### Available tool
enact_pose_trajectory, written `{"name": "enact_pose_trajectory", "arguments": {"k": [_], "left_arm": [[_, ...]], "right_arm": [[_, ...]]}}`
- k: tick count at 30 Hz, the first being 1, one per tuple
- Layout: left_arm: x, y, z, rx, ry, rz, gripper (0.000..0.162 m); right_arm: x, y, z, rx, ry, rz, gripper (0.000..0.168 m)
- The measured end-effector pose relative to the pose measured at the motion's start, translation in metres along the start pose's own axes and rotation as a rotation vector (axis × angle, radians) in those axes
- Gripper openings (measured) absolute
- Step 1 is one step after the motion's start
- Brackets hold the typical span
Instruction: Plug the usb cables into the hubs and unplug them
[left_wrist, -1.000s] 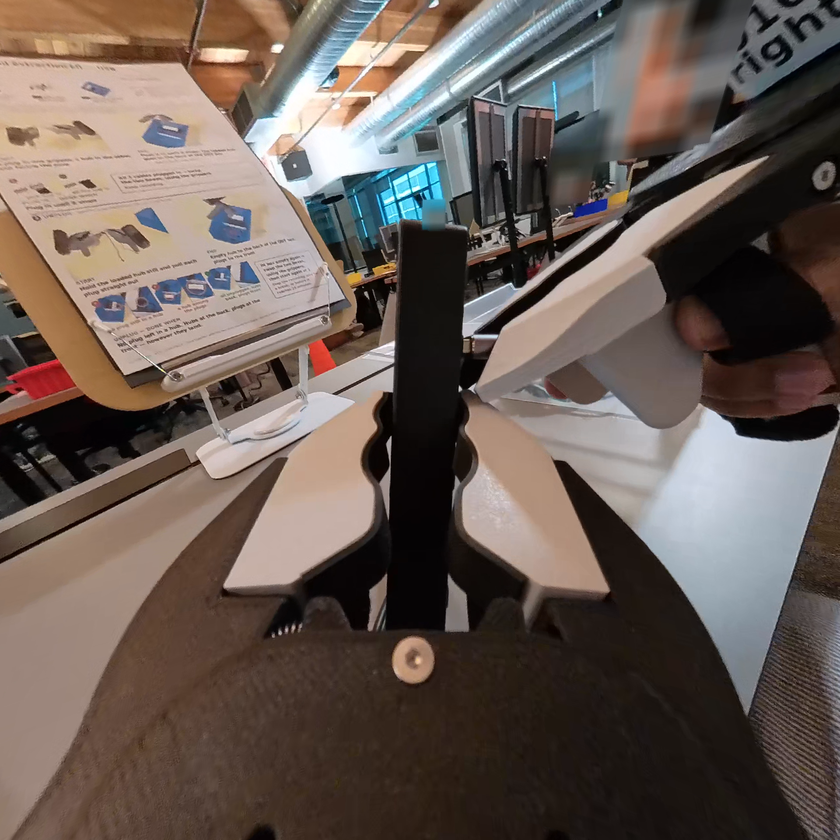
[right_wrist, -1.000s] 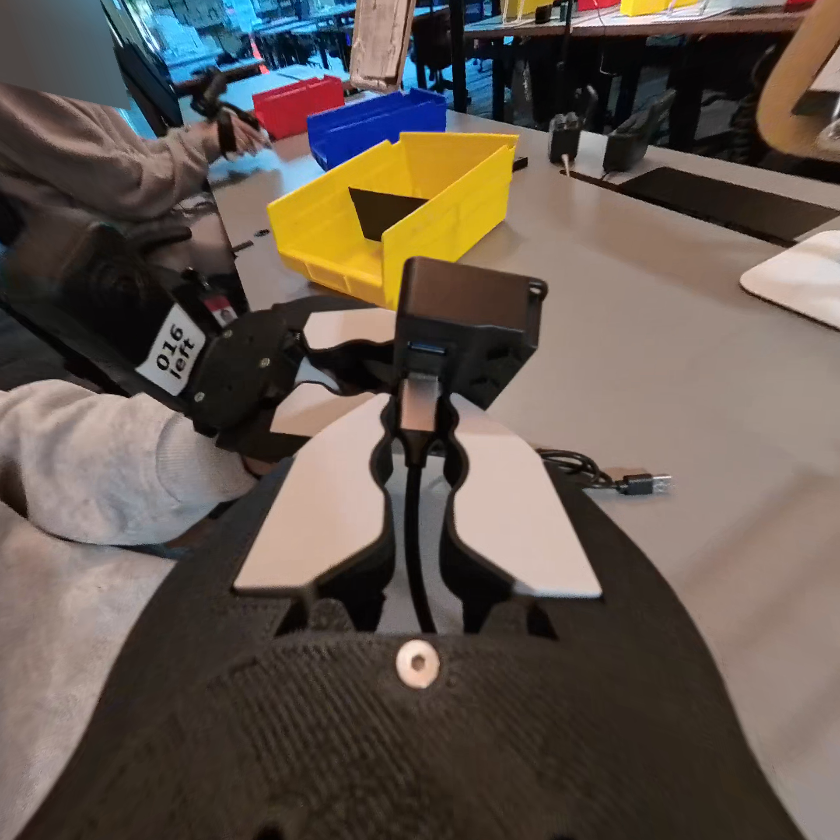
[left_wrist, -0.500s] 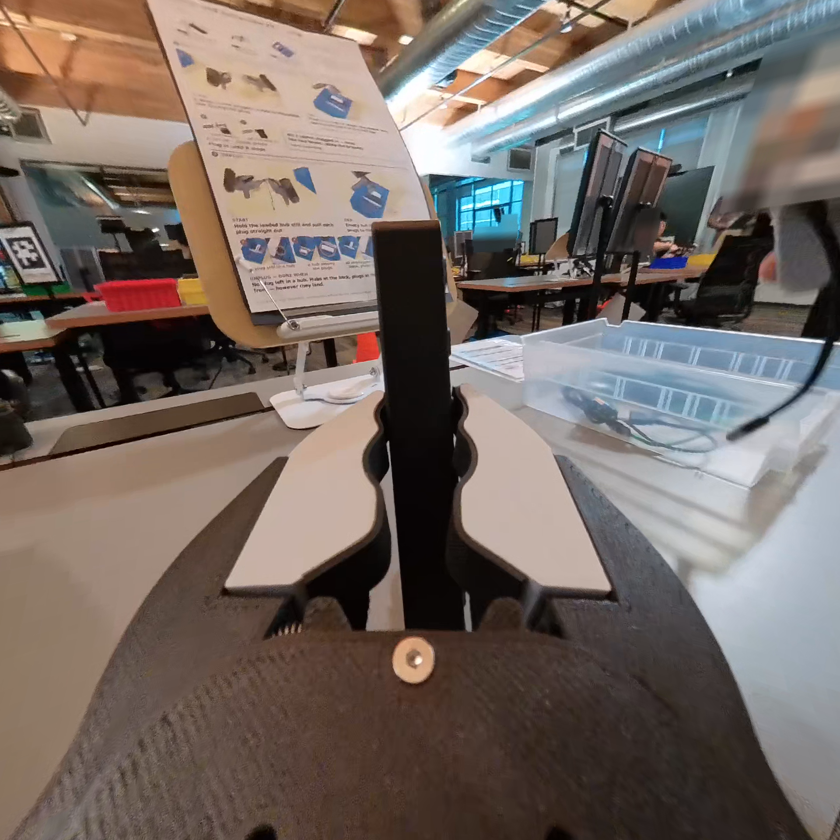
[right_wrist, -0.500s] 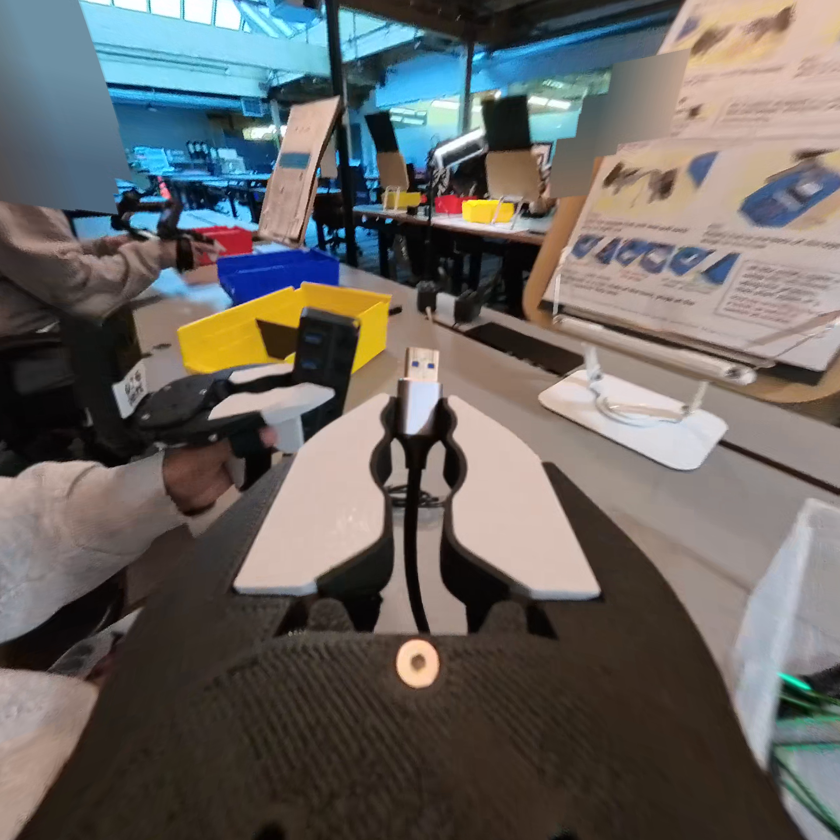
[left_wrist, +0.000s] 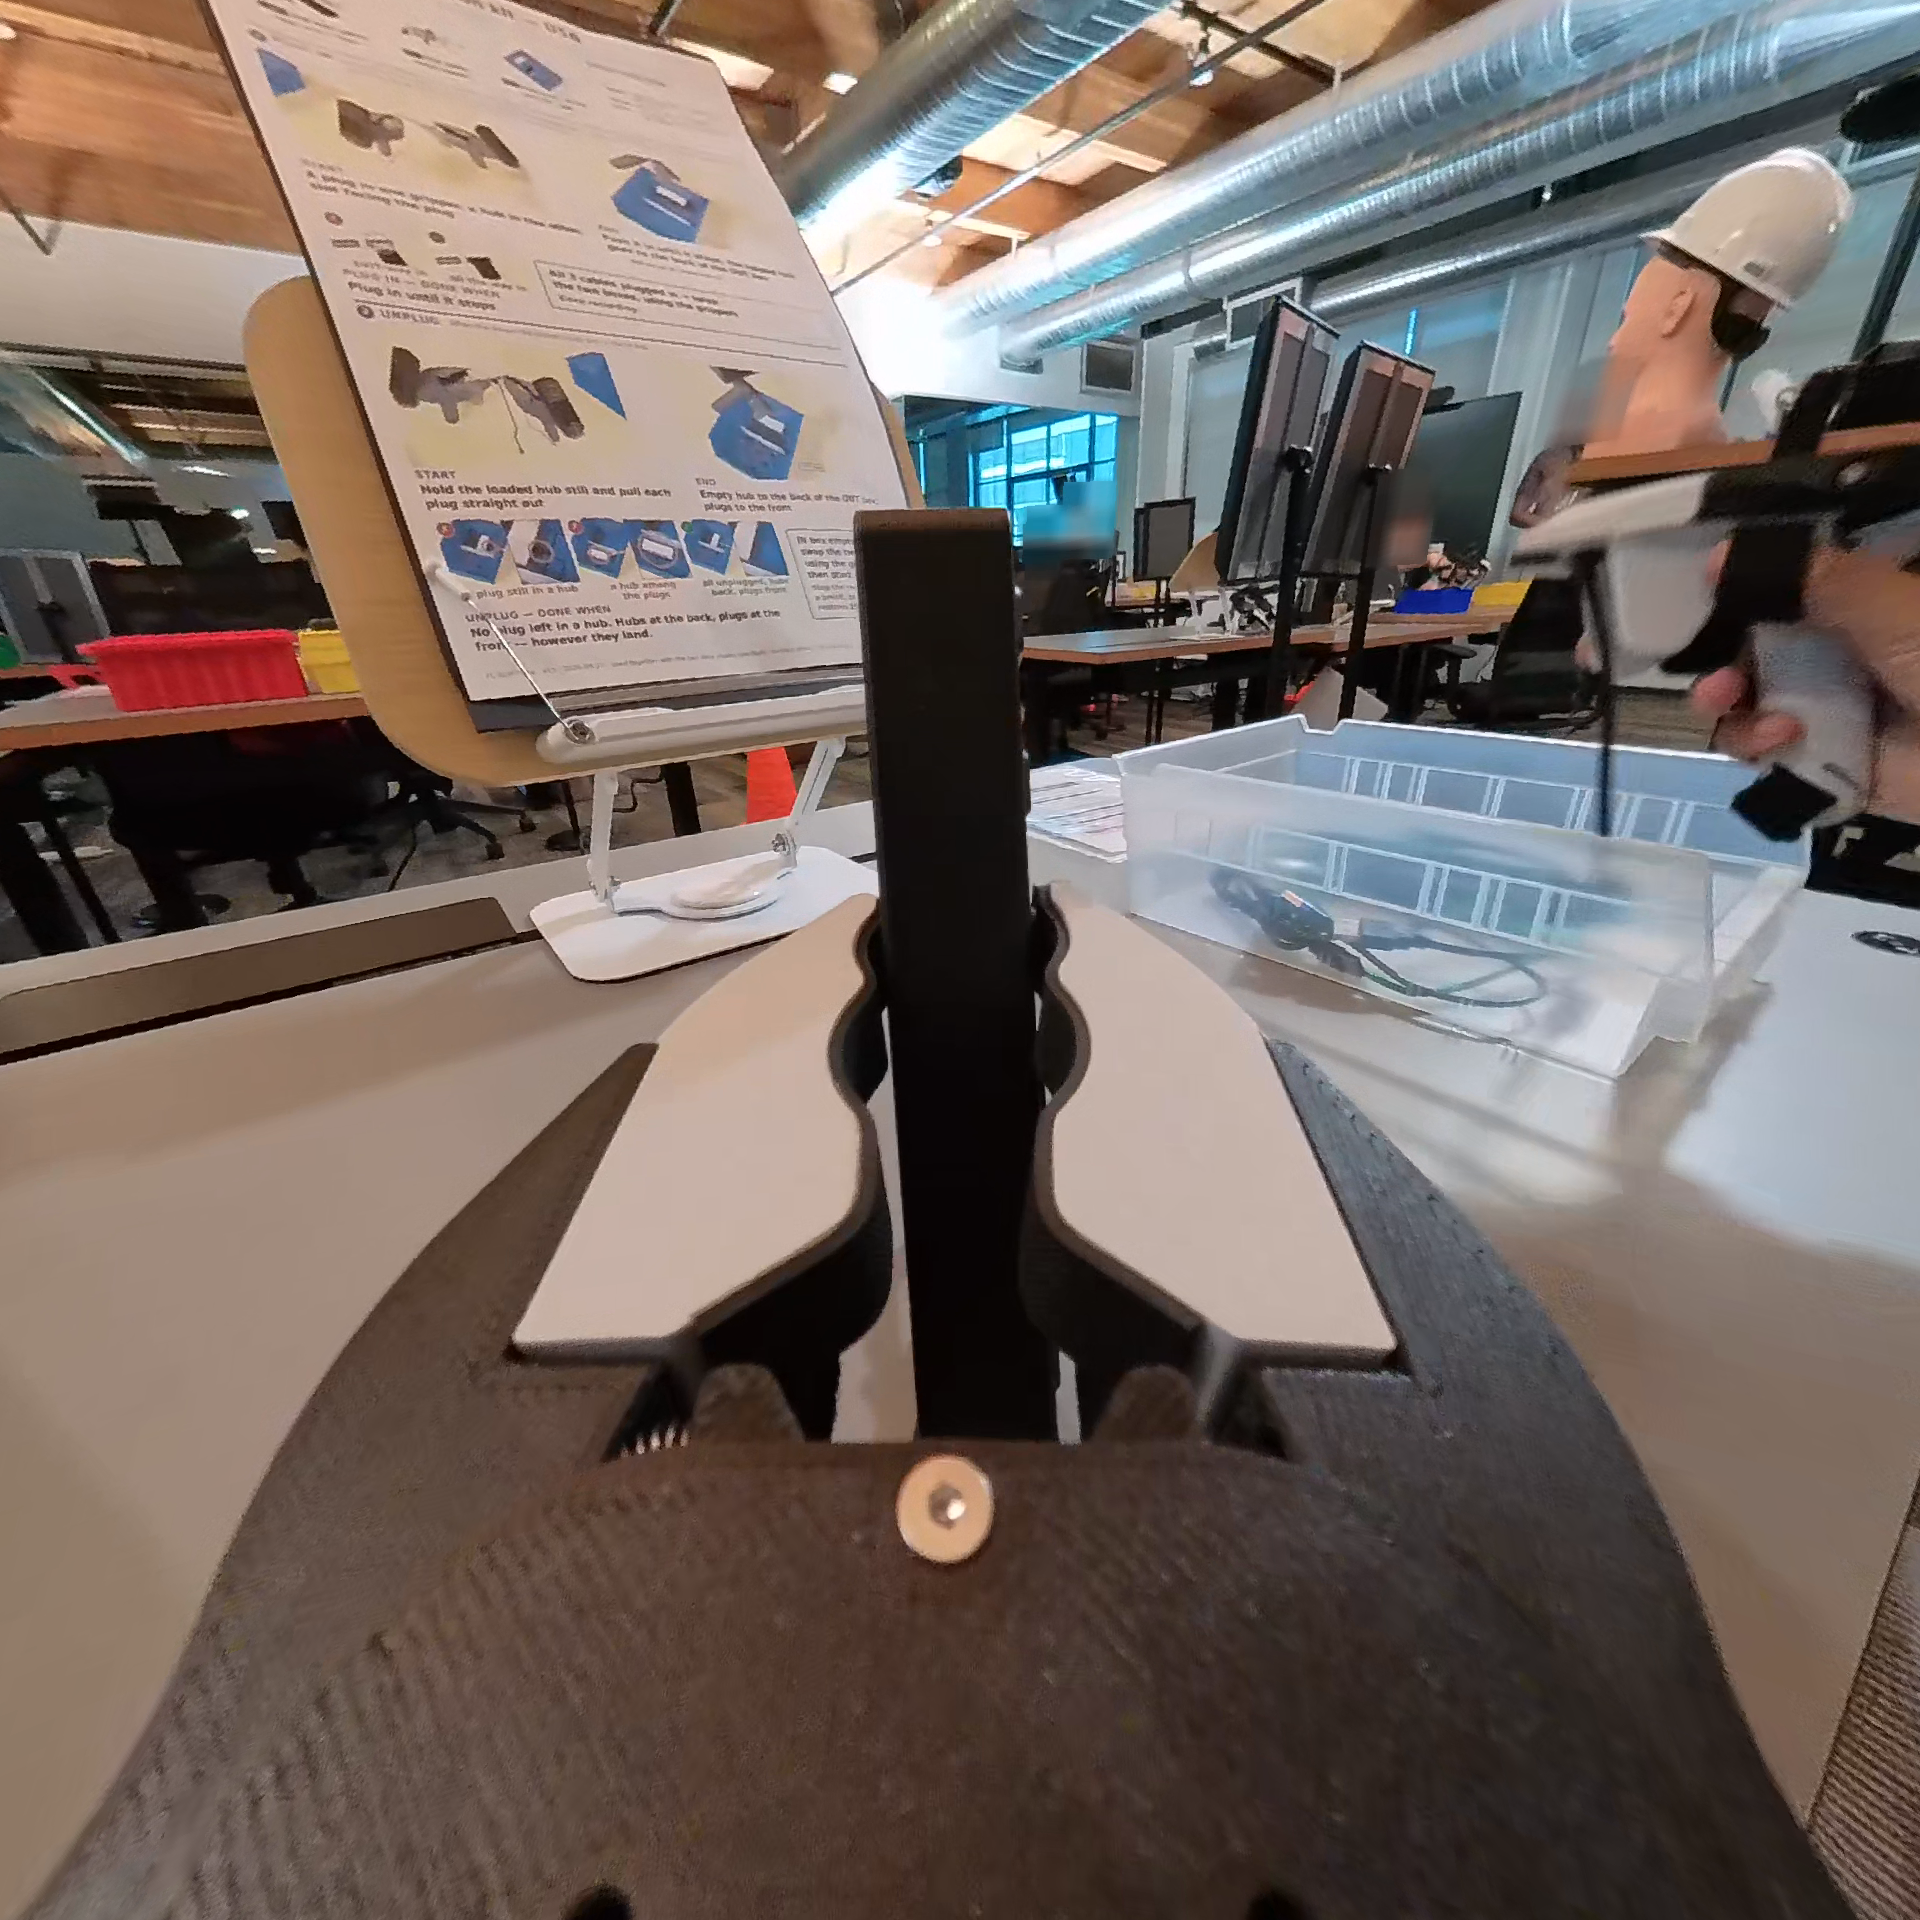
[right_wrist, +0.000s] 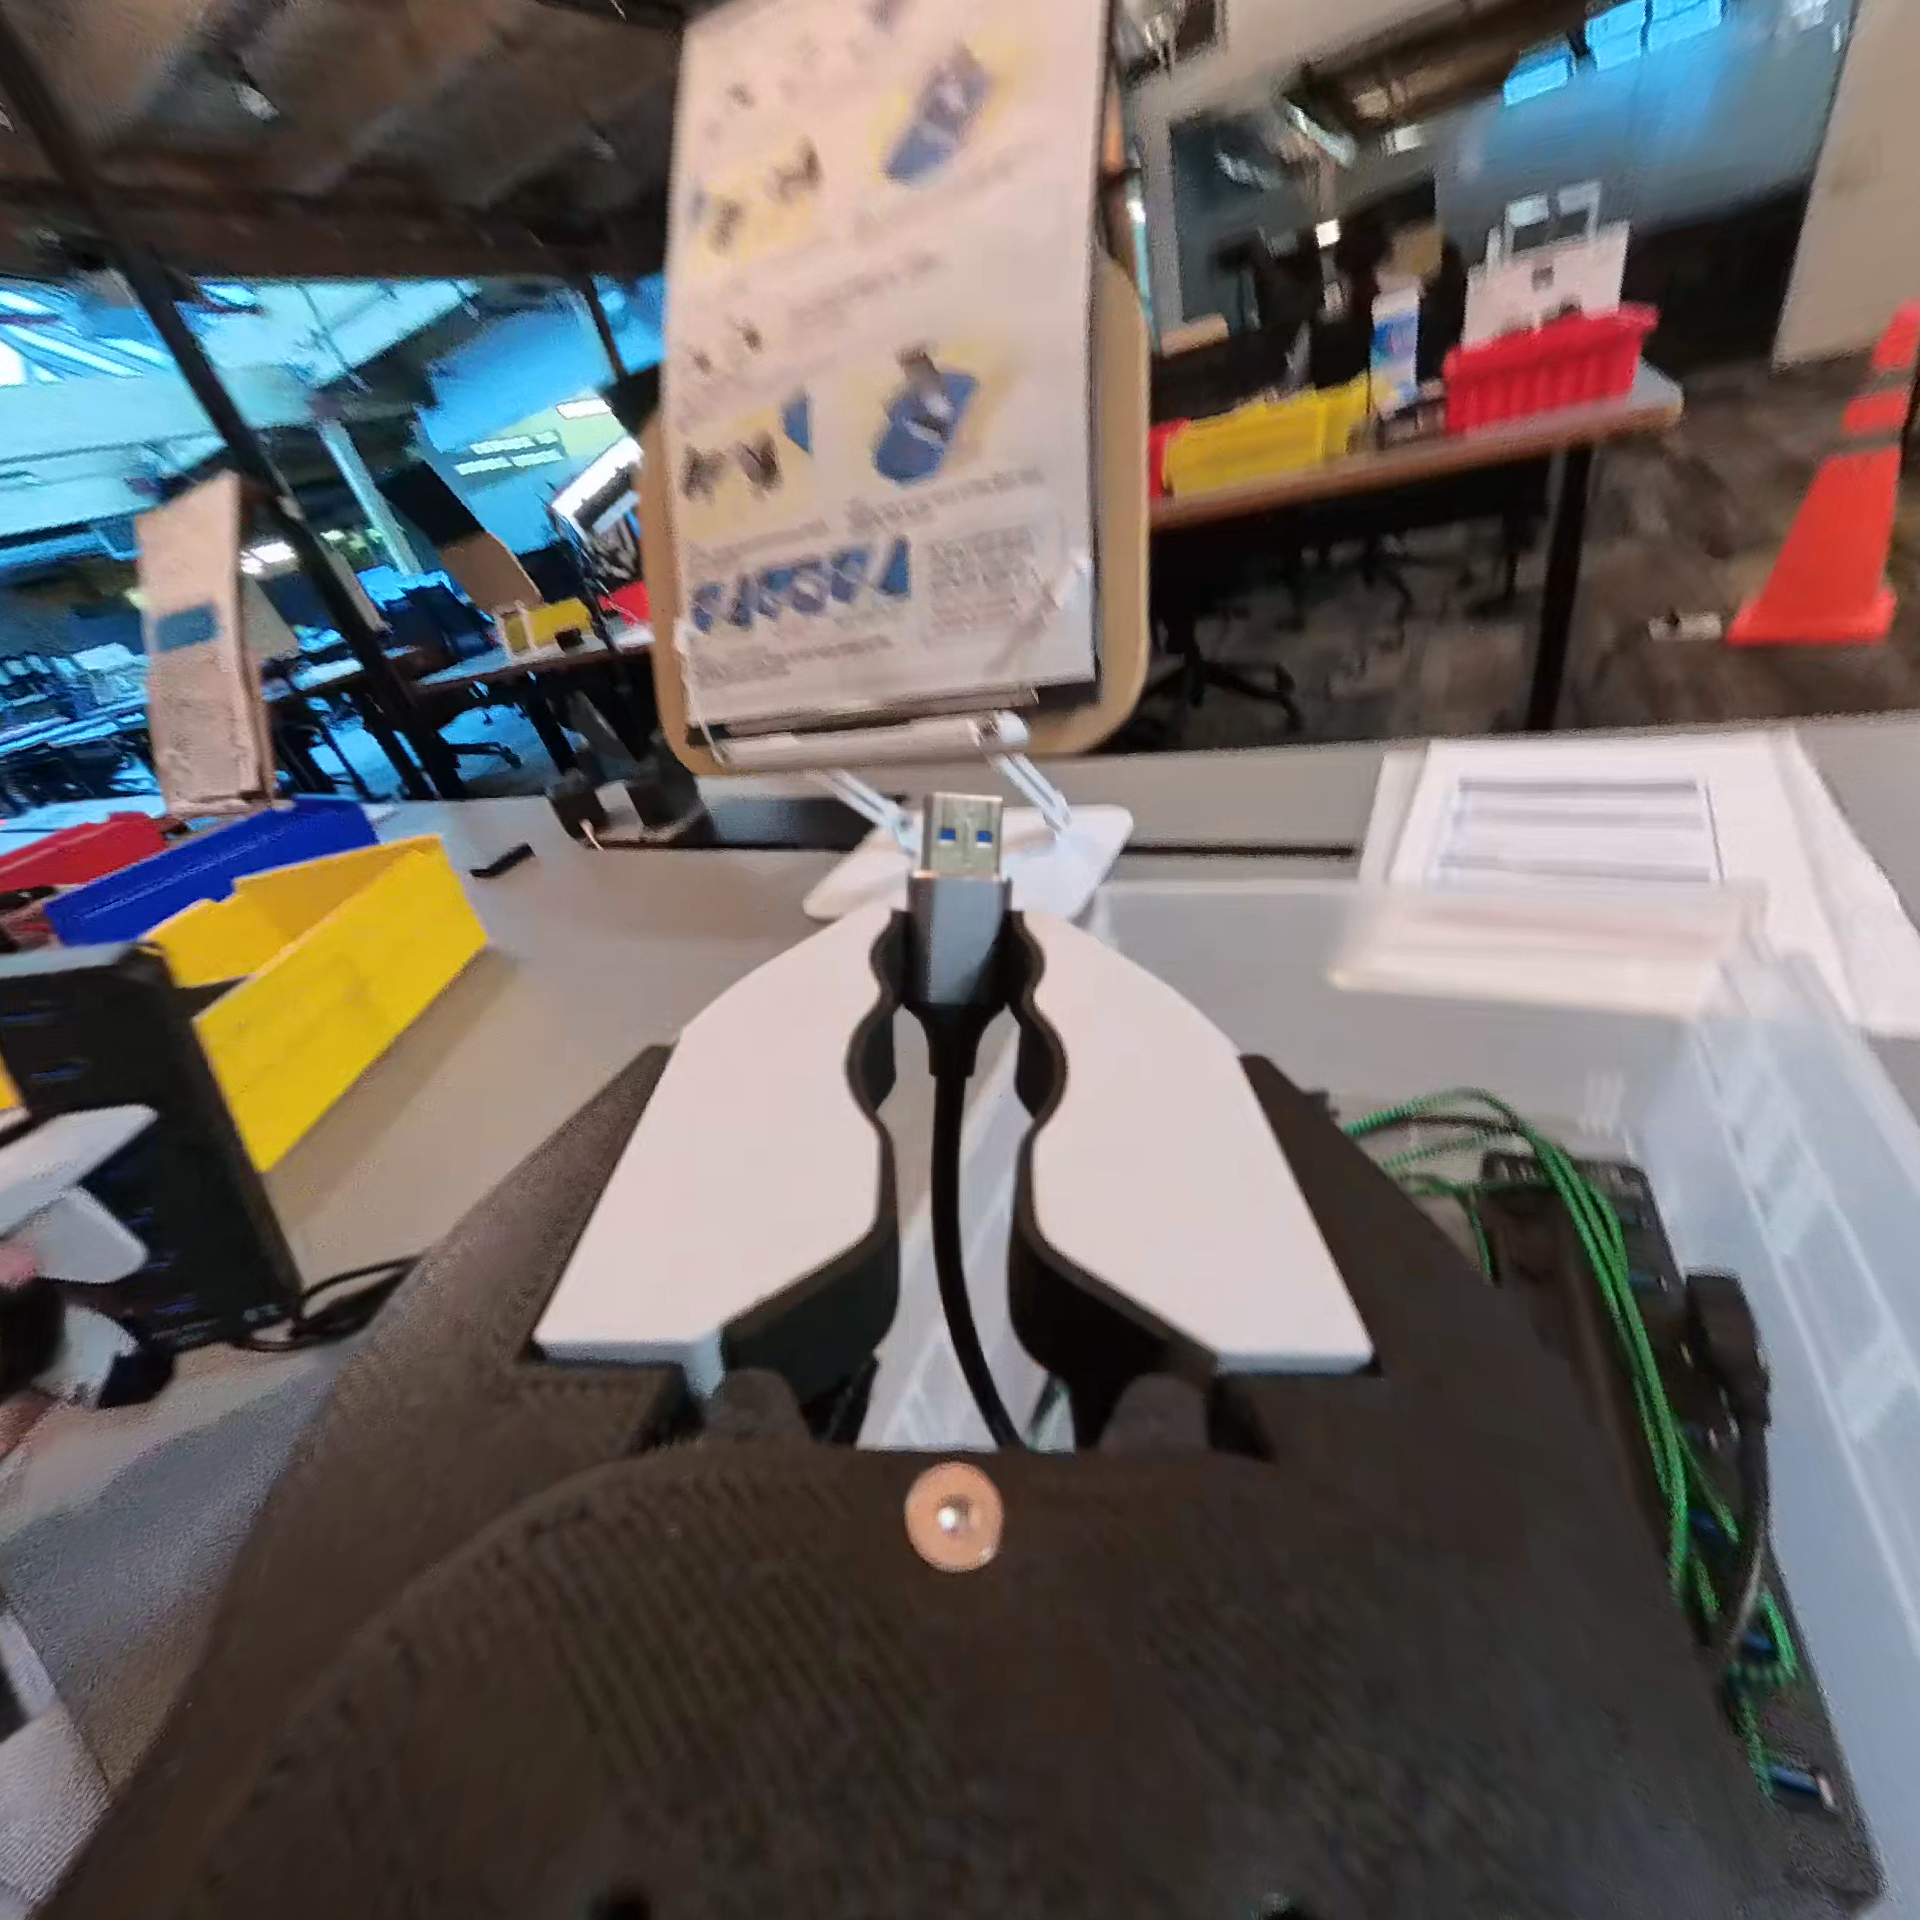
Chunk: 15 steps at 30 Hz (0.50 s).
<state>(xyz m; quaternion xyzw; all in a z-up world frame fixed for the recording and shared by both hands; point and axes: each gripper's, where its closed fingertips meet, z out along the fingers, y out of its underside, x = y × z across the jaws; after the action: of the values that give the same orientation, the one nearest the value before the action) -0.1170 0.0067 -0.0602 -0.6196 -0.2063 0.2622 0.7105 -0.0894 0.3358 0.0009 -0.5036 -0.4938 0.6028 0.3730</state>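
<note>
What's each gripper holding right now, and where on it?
Left gripper: black USB hub, clamped around its lower body. Right gripper: USB cable, by its grey plug housing.

The hub (left_wrist: 948, 831) looked matt black plastic; the plug (right_wrist: 961, 844) was shiny metal; beside it, the bin (right_wrist: 1766, 1195) was translucent plastic.

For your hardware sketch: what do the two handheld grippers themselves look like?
Both match: the left gripper and right gripper each have two flat white fingers with scalloped black inner edges, on a ribbed black body with one silver screw.

Blurred instruction sheet (right_wrist: 883, 343), motion-smeared.
</note>
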Motion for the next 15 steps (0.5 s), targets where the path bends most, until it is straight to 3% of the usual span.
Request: {"name": "enact_pose_trajectory", "arguments": {"k": [4, 8, 12, 15], "left_arm": [[-0.001, 0.0, 0.0, 0.005, 0.001, -0.011, 0.028], [-0.011, -0.002, -0.003, 0.027, -0.016, -0.104, 0.027], [-0.029, -0.009, -0.008, 0.085, -0.039, -0.292, 0.027], [-0.038, -0.017, -0.012, 0.14, -0.043, -0.43, 0.027]], "right_arm": [[0.028, 0.028, 0.009, -0.072, 0.057, 0.064, 0.05], [0.027, 0.015, 0.004, -0.026, 0.085, 0.061, 0.058], [-0.029, -0.001, 0.008, 0.012, -0.021, -0.05, 0.054], [-0.111, 0.023, 0.024, -0.049, -0.254, -0.047, 0.052]]}}
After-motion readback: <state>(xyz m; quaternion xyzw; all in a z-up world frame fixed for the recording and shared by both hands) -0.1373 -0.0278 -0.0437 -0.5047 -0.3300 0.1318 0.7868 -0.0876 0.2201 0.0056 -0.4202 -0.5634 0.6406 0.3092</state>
